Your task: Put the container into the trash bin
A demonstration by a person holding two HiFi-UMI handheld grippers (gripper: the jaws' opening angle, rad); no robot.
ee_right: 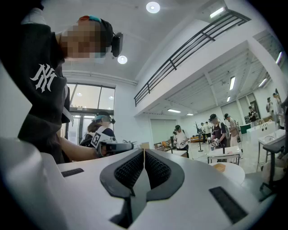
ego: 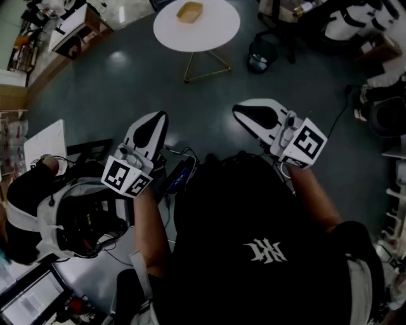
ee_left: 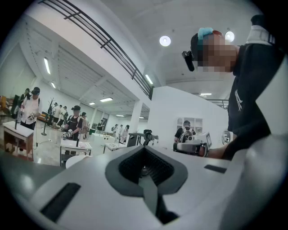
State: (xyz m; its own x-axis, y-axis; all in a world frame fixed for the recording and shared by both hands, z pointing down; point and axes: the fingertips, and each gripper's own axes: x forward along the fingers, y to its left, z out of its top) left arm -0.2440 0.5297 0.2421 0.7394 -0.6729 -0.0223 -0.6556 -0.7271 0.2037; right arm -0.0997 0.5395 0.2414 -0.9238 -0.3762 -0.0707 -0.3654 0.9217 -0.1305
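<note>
Jaws closed and empty, container [ego: 189, 11] well ahead.

A person holds a gripper in each hand, left forearm [ego: 150, 222] and right forearm [ego: 315, 190] stretched forward. The left gripper [ego: 157, 122] and right gripper [ego: 246, 114] point level, well apart, each with its jaws pressed together, holding nothing.

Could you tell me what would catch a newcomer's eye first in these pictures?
The left gripper and right gripper, both white, are held out over the dark floor, both shut and empty. Beyond them stands a round white table with a tan container on it and a dark bin beside it.
</note>
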